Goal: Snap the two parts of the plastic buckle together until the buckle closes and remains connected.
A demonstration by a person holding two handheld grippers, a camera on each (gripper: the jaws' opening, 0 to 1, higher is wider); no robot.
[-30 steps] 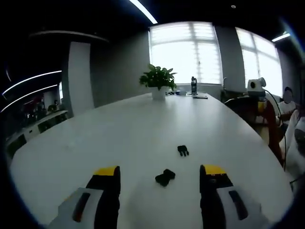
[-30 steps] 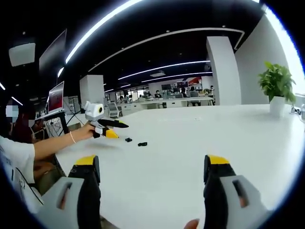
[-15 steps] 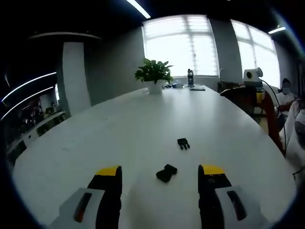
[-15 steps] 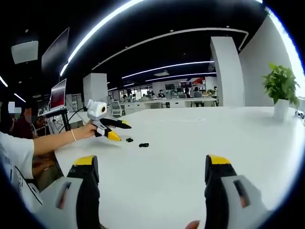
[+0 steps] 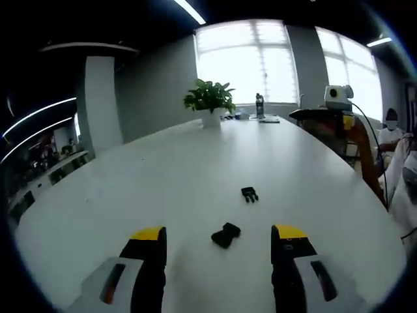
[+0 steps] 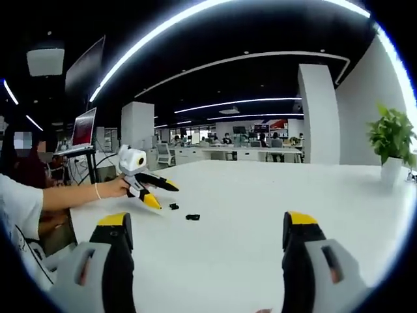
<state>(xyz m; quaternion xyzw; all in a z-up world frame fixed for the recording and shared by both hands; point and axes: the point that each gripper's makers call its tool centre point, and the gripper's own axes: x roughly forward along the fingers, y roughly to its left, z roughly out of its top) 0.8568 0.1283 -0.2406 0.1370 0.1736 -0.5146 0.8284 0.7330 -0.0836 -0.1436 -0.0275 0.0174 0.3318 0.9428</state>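
Two jaw pairs stand wide apart, holding nothing: left gripper and right gripper. Between the left jaws lies one buckle part; the other buckle part lies just beyond, on the white table.

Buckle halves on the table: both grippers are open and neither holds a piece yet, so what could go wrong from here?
1. The two buckle halves lie apart, small and loose on the smooth white table; a jaw closing off-centre could skid one away.
2. The left gripper brackets the nearer half, which lies skewed, so it may be gripped at an awkward angle for mating.
3. The right gripper sits far off; both halves look tiny there.
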